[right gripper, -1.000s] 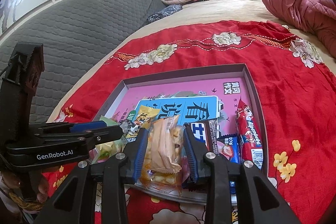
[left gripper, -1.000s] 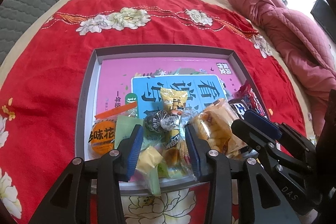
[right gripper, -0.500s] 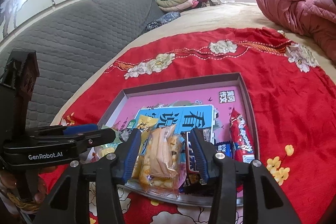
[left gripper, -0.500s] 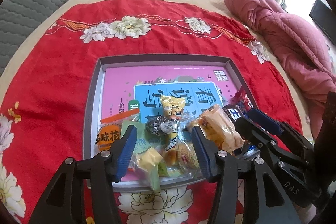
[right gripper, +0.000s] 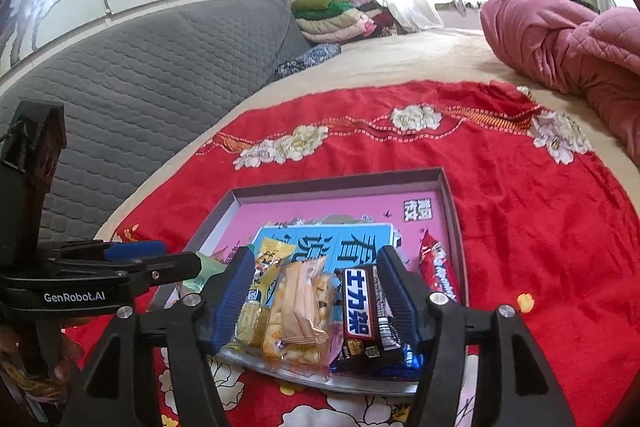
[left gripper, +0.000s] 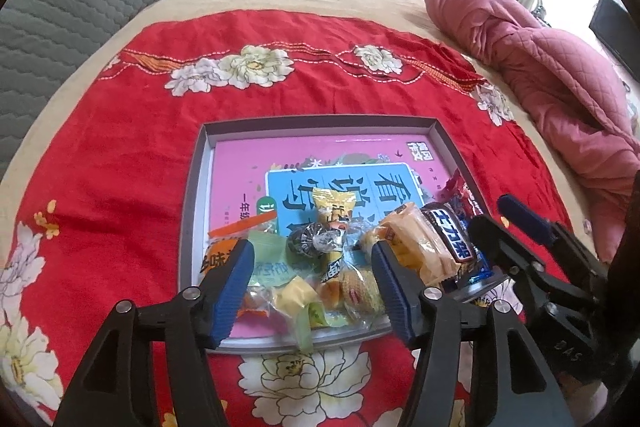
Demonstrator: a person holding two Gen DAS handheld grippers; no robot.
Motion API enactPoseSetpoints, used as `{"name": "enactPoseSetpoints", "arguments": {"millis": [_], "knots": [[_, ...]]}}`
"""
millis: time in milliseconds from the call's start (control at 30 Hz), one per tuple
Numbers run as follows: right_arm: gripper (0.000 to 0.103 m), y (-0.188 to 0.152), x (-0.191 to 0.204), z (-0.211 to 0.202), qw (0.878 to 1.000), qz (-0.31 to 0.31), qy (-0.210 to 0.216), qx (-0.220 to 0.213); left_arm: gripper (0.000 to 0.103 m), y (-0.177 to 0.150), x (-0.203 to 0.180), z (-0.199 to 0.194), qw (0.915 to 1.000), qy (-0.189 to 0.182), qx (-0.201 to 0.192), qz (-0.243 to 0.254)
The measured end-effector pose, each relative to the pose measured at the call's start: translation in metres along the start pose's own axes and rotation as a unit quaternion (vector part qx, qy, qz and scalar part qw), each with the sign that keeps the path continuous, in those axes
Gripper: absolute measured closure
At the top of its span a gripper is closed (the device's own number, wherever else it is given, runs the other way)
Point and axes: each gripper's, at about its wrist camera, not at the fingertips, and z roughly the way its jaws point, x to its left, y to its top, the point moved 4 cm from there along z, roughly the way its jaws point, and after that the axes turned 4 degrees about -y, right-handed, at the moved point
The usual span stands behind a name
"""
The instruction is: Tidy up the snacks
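With both my left gripper [left gripper: 312, 283] and right gripper [right gripper: 312, 301] just opened and holding nothing, I should lift straight off the snacks [left gripper: 340, 259] piled in the tray's [left gripper: 196, 187] near end, snagging no wrapper.

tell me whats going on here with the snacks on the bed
A person holding a claw in each hand is sorting wrapped snacks into a grey tray on a red floral cloth. Both claws have just been opening and now hold nothing. The left claw stands over a pile of small candies; the right claw straddles a clear pack of biscuits and a dark chocolate bar lying at the tray's near edge.
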Motion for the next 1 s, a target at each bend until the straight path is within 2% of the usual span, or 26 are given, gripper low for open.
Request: {"name": "enactPoseSetpoints", "arguments": {"millis": [167,400,733,1000], "knots": [[0.026,0.005,0.000,-0.014,1.000,-0.009,-0.013,-0.025,0.037,-0.001,-0.003,-0.006,1.0000,-0.002,-0.004,0.003],[0.014,0.004,-0.007,-0.026,0.999,-0.002,-0.037,-0.039,0.034,-0.001,-0.007,-0.013,0.9999,-0.005,-0.009,0.003],[0.009,-0.003,-0.006,-0.044,0.997,0.002,-0.053,-0.051,0.029,-0.011,0.001,-0.021,0.9999,-0.006,-0.012,-0.005],[0.006,-0.020,0.005,-0.054,0.998,0.016,-0.063,-0.026,0.027,-0.035,0.015,-0.033,0.9996,0.002,-0.012,-0.024]]}}
